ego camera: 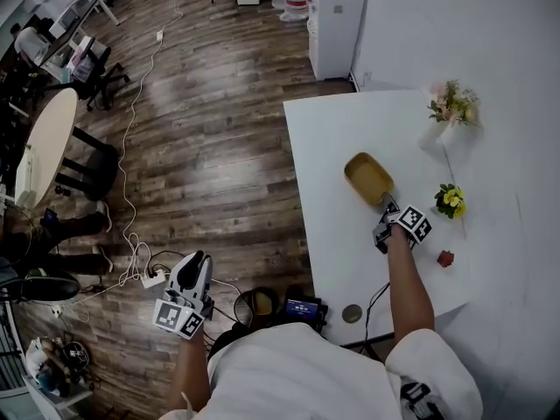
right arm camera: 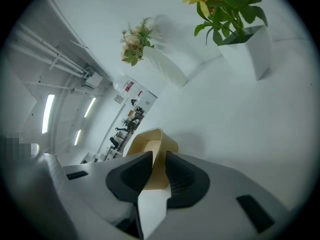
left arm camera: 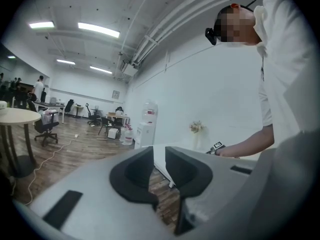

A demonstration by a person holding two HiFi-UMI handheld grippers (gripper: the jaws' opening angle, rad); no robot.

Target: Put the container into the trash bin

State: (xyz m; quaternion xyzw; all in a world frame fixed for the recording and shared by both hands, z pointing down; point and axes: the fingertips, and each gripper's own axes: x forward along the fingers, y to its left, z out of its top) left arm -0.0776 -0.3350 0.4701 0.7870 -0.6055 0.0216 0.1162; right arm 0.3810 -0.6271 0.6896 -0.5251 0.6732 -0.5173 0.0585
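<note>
Right claw (right arm camera: 159,160) pinches the container (right arm camera: 150,143) by its thin near wall only; shallow bite, I risk it slipping on lift.

The right gripper (right arm camera: 159,155) has its jaws closed on one wall of the tan container (right arm camera: 151,140) — a pad on either side of the rim. The container sits on a white table (right arm camera: 240,129). Beyond it stand a white vase (right arm camera: 167,66) of pale flowers and — further along — a white pot (right arm camera: 247,46) holding a yellow-flowered plant.
</note>
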